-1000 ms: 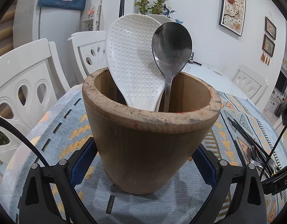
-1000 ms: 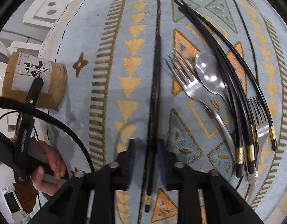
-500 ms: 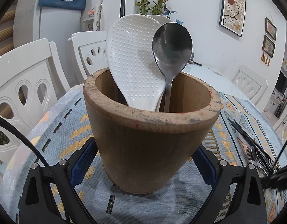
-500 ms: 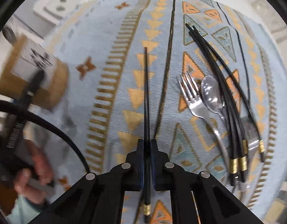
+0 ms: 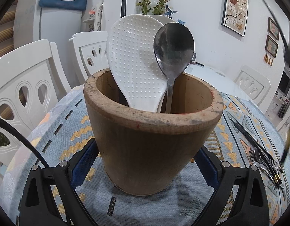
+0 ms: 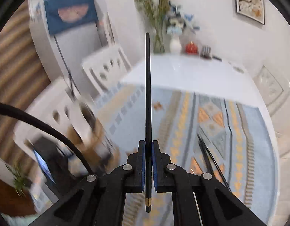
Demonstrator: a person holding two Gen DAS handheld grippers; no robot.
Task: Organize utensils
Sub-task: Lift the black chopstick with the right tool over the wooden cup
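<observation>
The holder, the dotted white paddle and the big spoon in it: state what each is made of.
Holder: looks like unfinished wood or bamboo, matte brown, with a rough, pale, worn rim. Dotted white paddle: probably plastic or melamine; glossy white, with moulded raised dots. Big spoon: metal, likely steel, dull grey with a smeared sheen.

The near half of the wooden holder's (image 5: 150, 150) mouth is left free; the far half is taken by the white paddle (image 5: 135, 62) and metal spoon (image 5: 173, 45).
</observation>
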